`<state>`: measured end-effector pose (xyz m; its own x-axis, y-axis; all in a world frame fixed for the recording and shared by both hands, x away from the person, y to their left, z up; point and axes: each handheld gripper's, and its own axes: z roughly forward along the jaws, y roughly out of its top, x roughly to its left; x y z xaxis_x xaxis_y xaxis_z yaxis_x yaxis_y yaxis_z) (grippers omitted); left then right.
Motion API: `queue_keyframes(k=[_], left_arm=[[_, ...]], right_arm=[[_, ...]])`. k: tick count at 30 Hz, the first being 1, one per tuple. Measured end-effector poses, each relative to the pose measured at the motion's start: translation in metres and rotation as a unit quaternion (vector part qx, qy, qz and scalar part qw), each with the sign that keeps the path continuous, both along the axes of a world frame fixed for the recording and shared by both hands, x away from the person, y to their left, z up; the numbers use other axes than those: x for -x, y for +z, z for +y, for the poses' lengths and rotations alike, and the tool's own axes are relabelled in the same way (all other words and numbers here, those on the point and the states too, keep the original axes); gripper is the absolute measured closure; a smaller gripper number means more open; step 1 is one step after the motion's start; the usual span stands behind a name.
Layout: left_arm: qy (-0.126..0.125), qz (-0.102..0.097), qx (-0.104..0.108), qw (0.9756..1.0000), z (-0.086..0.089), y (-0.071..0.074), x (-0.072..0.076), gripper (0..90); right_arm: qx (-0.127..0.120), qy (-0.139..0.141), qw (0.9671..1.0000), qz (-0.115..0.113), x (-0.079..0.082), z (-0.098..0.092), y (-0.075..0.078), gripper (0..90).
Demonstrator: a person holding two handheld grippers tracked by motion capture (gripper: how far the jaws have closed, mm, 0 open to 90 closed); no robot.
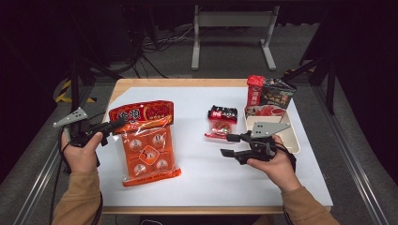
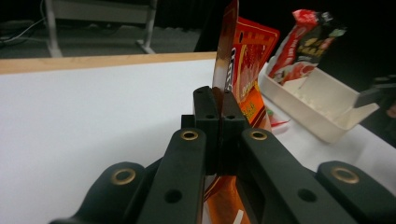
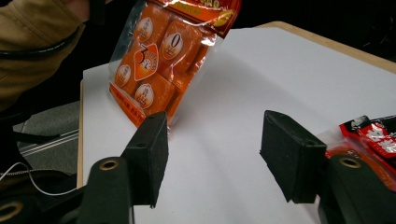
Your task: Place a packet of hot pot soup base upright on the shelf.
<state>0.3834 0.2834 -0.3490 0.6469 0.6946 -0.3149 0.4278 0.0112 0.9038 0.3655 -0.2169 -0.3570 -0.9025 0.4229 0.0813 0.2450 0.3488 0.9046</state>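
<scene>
High view: at centre left of the frame my left gripper [image 1: 118, 123] is clamped on the top edge of the orange snack bag [image 1: 149, 150], while my right gripper [image 1: 227, 145] stands open and empty at centre right above the white surface [image 1: 197, 178].

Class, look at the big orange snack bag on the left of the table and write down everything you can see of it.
The orange bag is glossy clear plastic with a red printed header and four orange packets inside, each with a round white label, plus a diamond badge in the middle. The left gripper is shut on its top edge. In the right gripper view the bag hangs tilted, its bottom edge at the white table, though contact is unclear.
</scene>
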Motion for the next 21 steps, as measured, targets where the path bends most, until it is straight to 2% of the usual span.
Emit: queue_keyframes(k=[7,13,18,21], left_arm=[[-0.028,-0.036,-0.003,0.9989,-0.015,0.019,0.014,90.0],[-0.058,-0.062,-0.011,0.9964,-0.028,0.034,0.027,90.0],[-0.078,-0.081,-0.018,0.9935,-0.037,0.045,0.037,90.0],[-0.095,-0.094,-0.024,0.9908,-0.044,0.051,0.043,90.0]], right_arm=[[-0.007,0.007,1.0000,0.000,-0.004,0.012,-0.004,37.6],[-0.010,0.014,0.9999,0.000,-0.005,0.021,-0.006,36.7],[-0.008,0.026,0.9996,-0.005,-0.004,0.029,-0.004,36.7],[-0.007,0.029,0.9995,-0.007,-0.004,0.032,-0.004,36.5]])
